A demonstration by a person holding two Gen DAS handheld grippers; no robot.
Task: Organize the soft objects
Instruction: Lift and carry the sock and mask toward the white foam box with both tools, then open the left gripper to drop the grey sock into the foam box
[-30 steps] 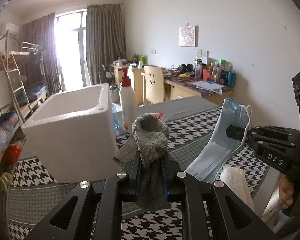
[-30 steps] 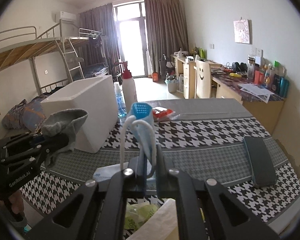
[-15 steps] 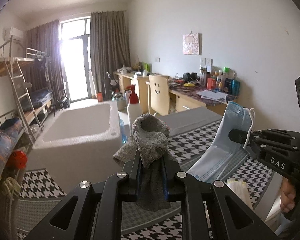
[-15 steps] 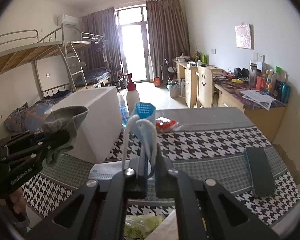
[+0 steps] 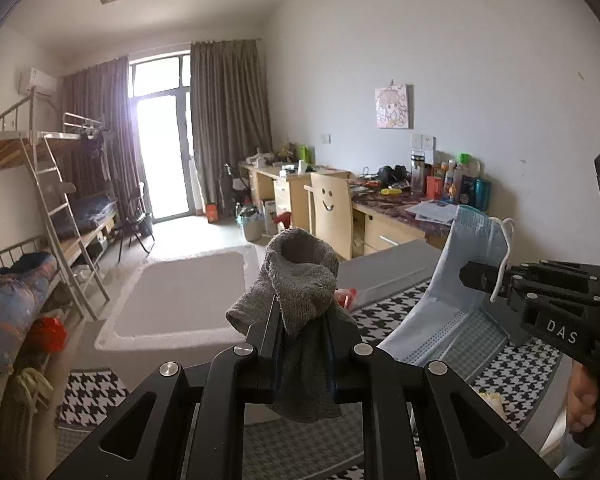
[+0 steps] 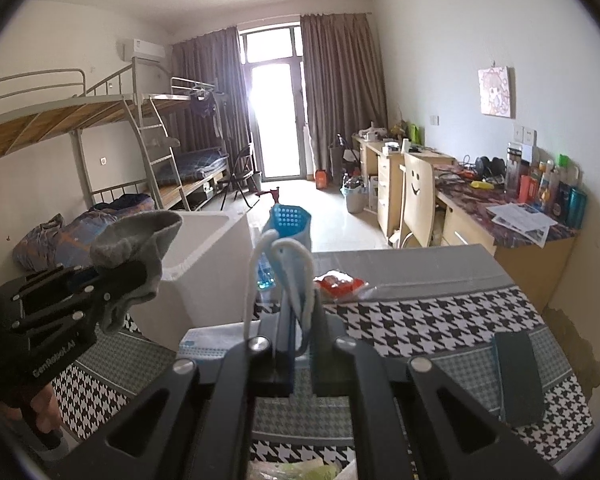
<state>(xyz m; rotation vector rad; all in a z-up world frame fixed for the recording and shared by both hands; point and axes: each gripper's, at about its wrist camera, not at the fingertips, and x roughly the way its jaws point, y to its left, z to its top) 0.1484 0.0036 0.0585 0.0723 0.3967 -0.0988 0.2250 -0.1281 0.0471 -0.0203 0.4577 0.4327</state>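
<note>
- Grey sock (image 5: 300, 280): your left gripper (image 5: 302, 332) is clamped on it, cuff flopped over the fingertips, lifted above the houndstooth tablecloth (image 6: 440, 320).
- Blue face mask (image 5: 456, 280): your right gripper (image 6: 298, 332) pinches it by one edge (white ear loops (image 6: 296, 264) curling upward), and the mask hangs clear of the table.
- White foam box (image 5: 188, 292): it sits open-topped on the table, just beyond both grippers.
- Dark phone (image 6: 518, 376): it lies flat near the table's right edge.

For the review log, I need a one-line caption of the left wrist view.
Left gripper shut on a grey sock above the white foam box; right gripper holds a blue face mask alongside.
</note>
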